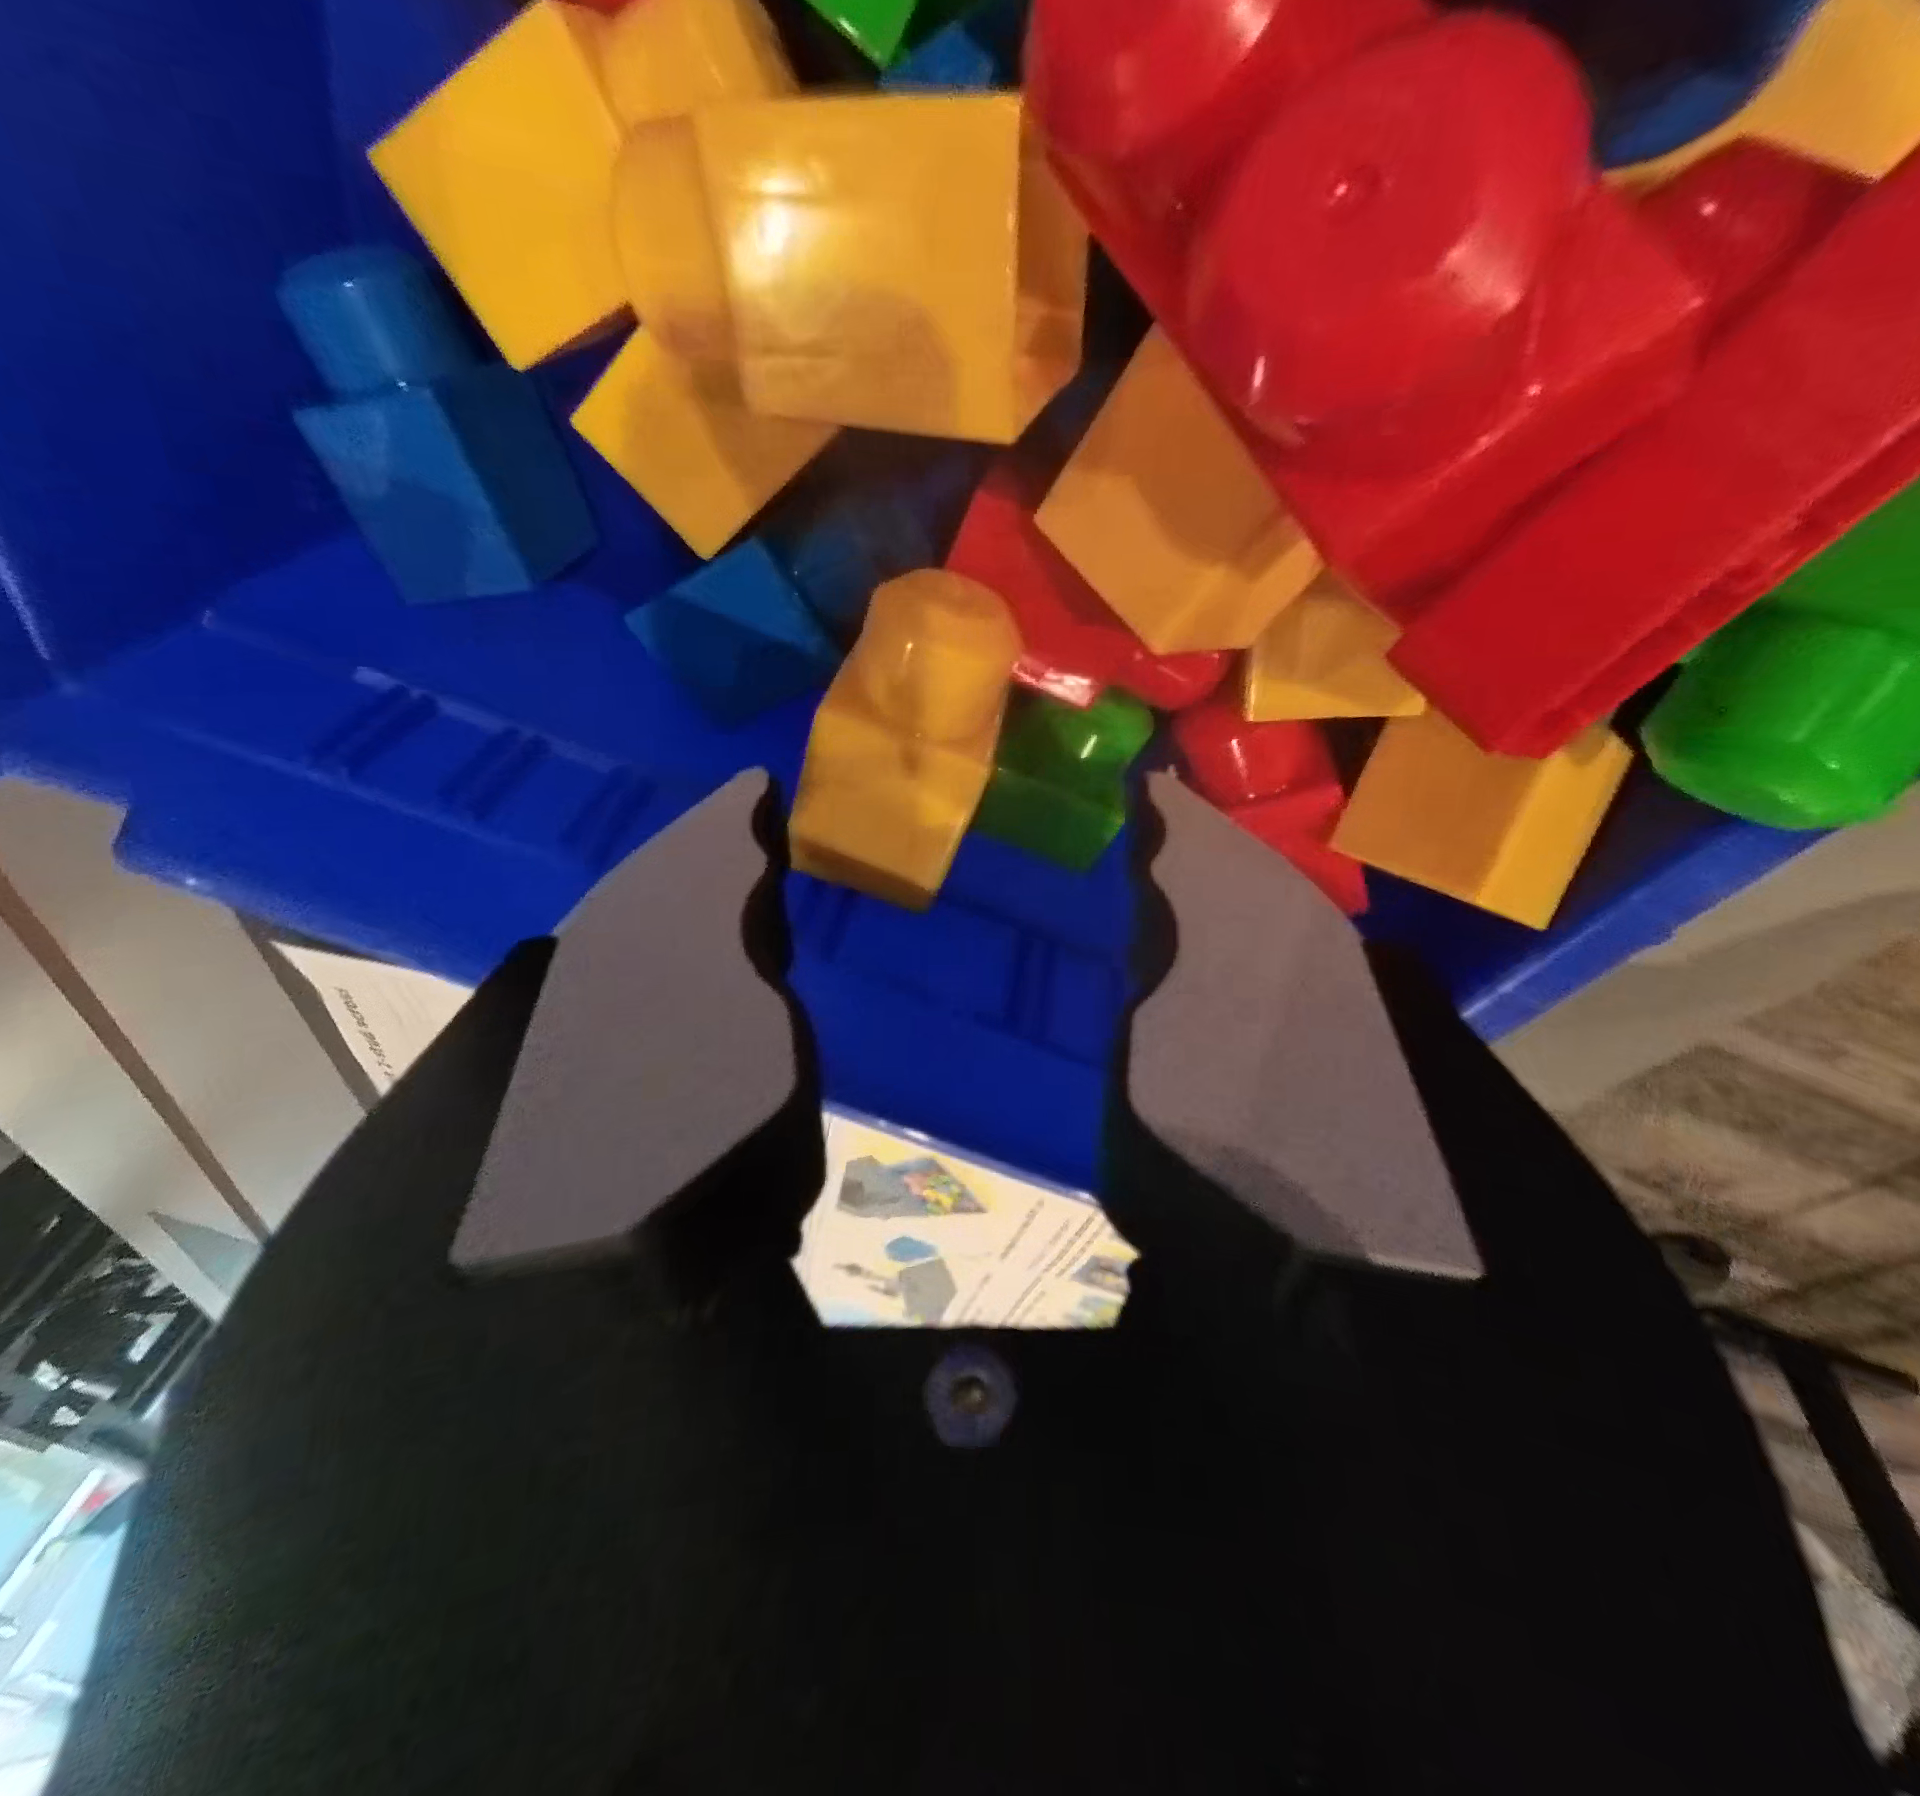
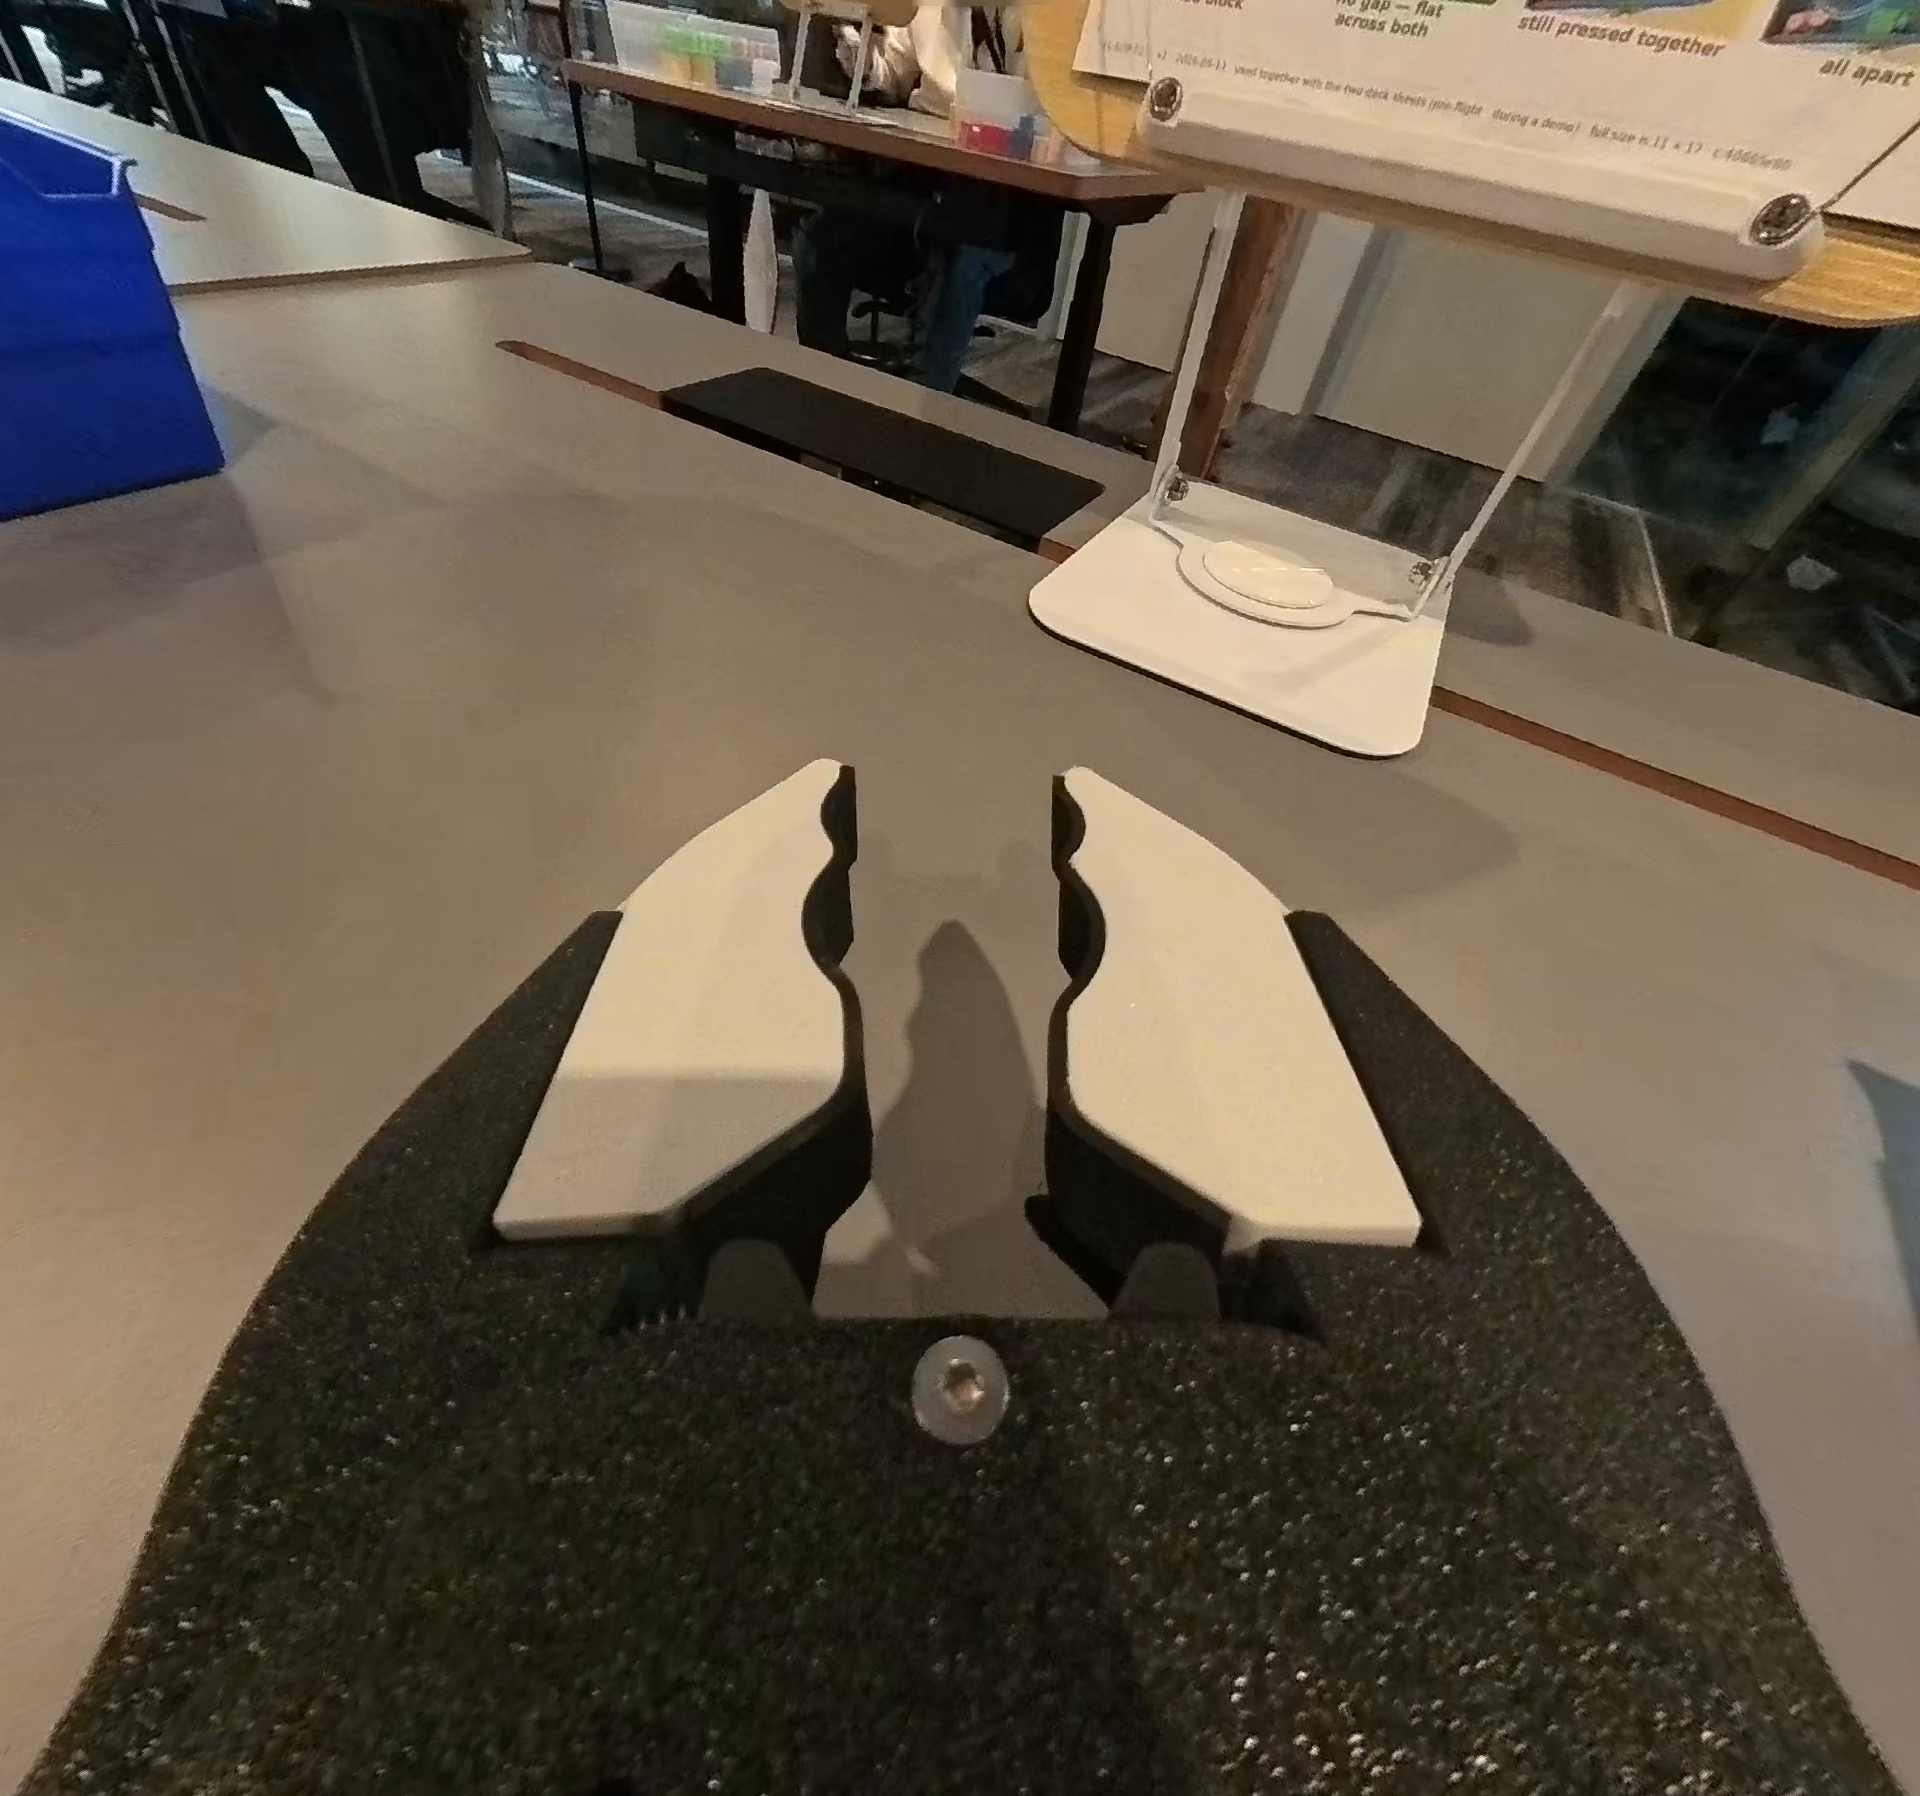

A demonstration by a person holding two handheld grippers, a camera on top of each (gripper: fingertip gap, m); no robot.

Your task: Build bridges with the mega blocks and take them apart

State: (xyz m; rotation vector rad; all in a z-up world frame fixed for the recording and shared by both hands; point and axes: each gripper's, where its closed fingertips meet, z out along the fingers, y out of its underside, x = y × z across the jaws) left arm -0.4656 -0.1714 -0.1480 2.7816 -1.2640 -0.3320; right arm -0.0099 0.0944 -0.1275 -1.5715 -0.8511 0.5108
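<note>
In the left wrist view a blue bin [image 1: 312,780] holds a heap of mega blocks in red, yellow, green and blue. A large red block [image 1: 1382,292] with two studs lies on top at the right. My left gripper [image 1: 956,790] is open at the bin's near rim, its tips on either side of a small yellow one-stud block [image 1: 904,738] and a green block [image 1: 1060,780], touching neither. My right gripper [image 2: 954,780] is open and empty, low over the grey table [image 2: 416,707].
A white stand [image 2: 1247,645] carrying an instruction sheet [image 2: 1507,1] sits on the table at the right. A black pad [image 2: 883,442] lies at the table's far edge. The blue bin's corner [image 2: 83,344] shows at the left. Printed sheets [image 1: 966,1247] lie under the bin. Some 55 cm of space lies between my two pairs of fingers.
</note>
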